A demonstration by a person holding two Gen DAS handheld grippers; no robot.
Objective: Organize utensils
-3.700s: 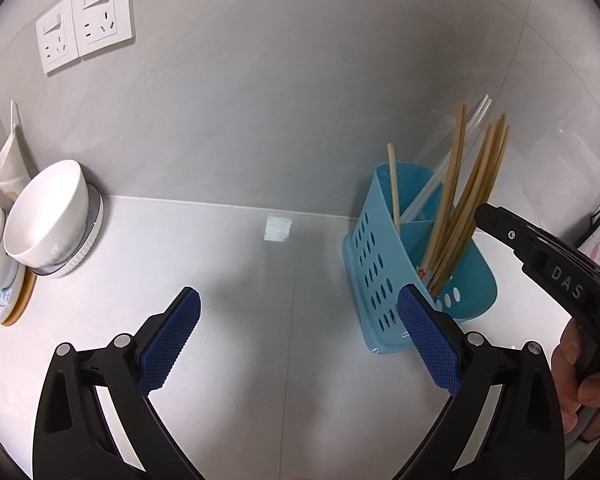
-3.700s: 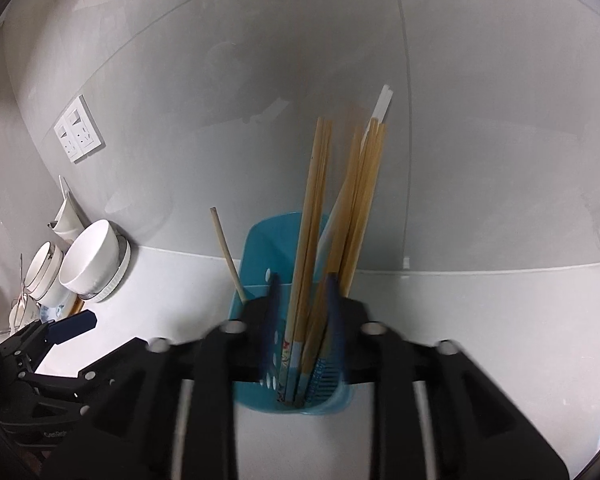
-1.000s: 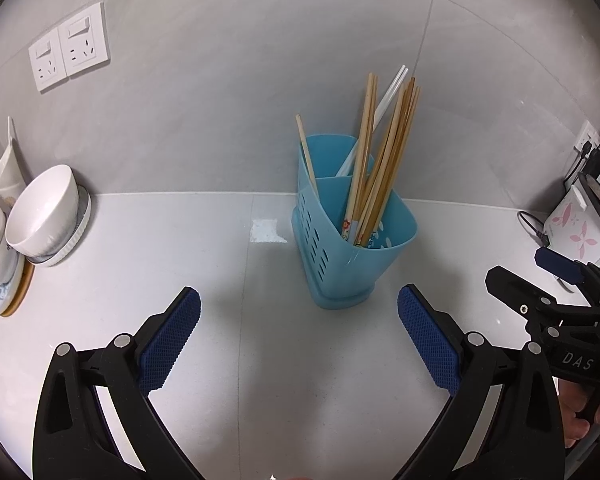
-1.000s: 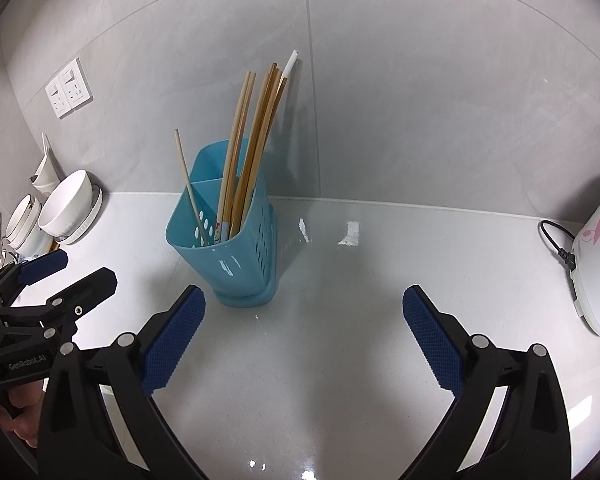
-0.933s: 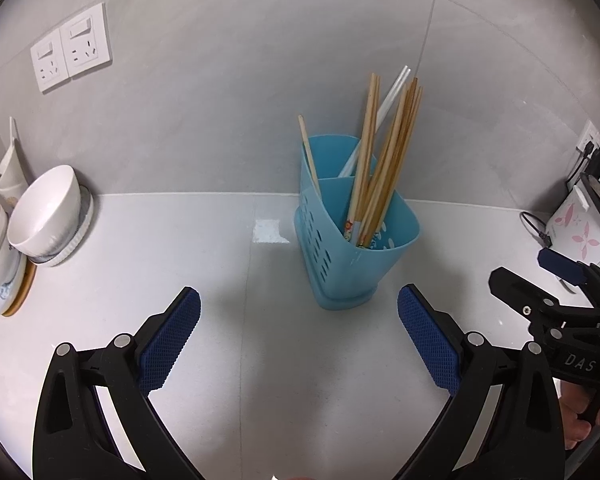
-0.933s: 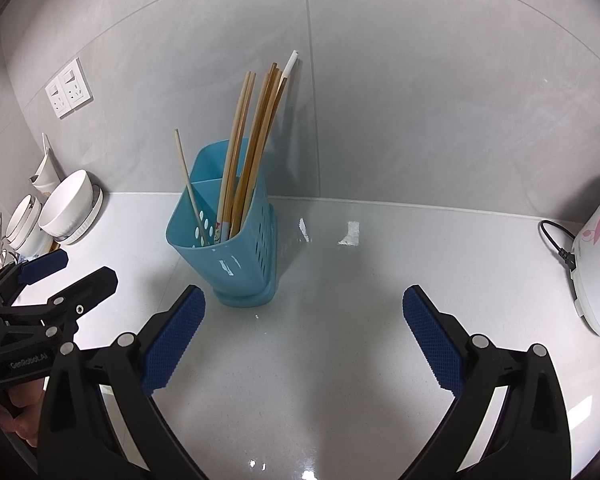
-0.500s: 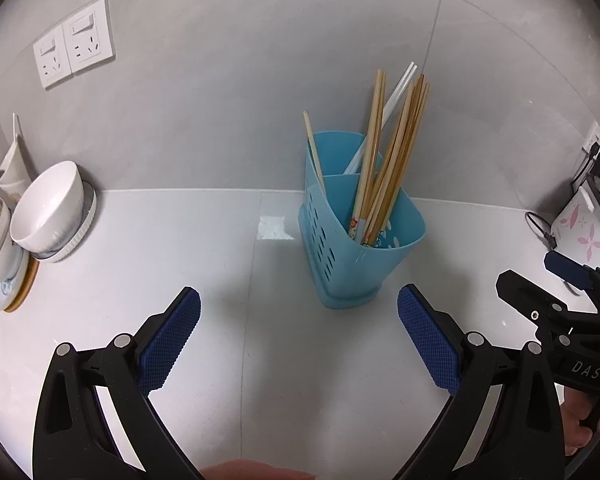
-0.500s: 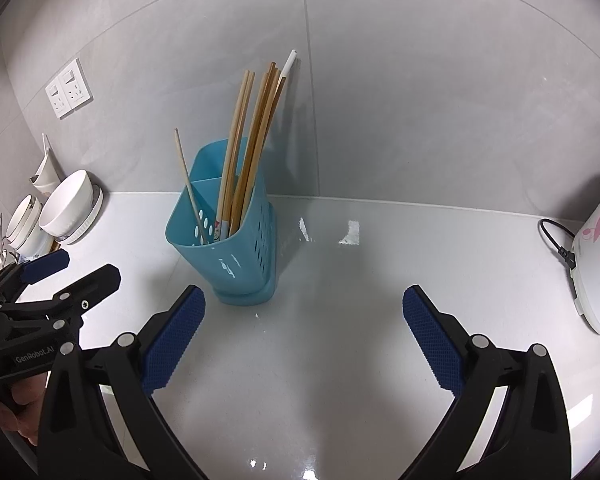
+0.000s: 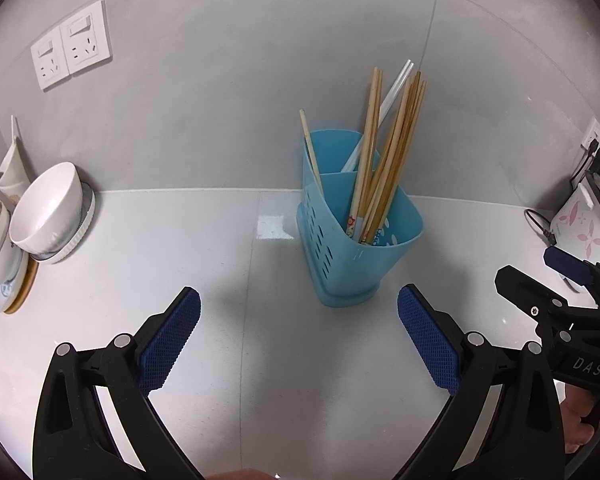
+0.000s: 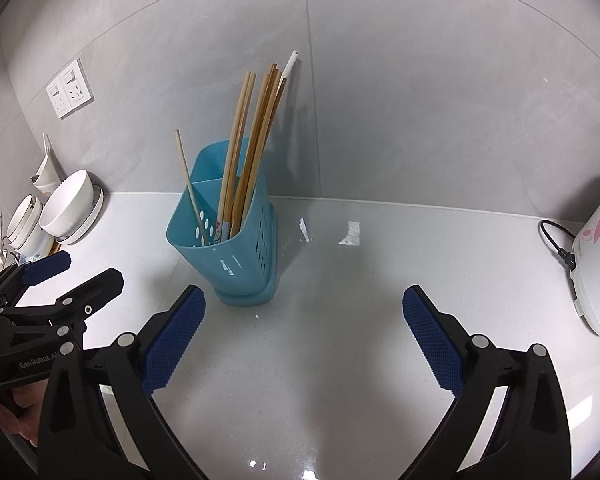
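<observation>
A blue perforated utensil holder (image 9: 360, 248) stands on the white counter near the back wall; it also shows in the right wrist view (image 10: 236, 264). It holds several wooden chopsticks (image 9: 392, 152), a single thin stick (image 9: 310, 146) in its rear compartment and a white chopstick (image 9: 392, 92). My left gripper (image 9: 300, 340) is open and empty, just in front of the holder. My right gripper (image 10: 304, 340) is open and empty, to the holder's right. Each gripper shows at the edge of the other's view.
White bowls and plates (image 9: 40, 216) are stacked at the far left by the wall. A double wall socket (image 9: 72, 60) is above them. A white rice cooker (image 10: 596, 264) with a black cord sits at the far right.
The right gripper has let go of the chopsticks, opened and drawn back from the holder. Over the last second both views shifted only slightly.
</observation>
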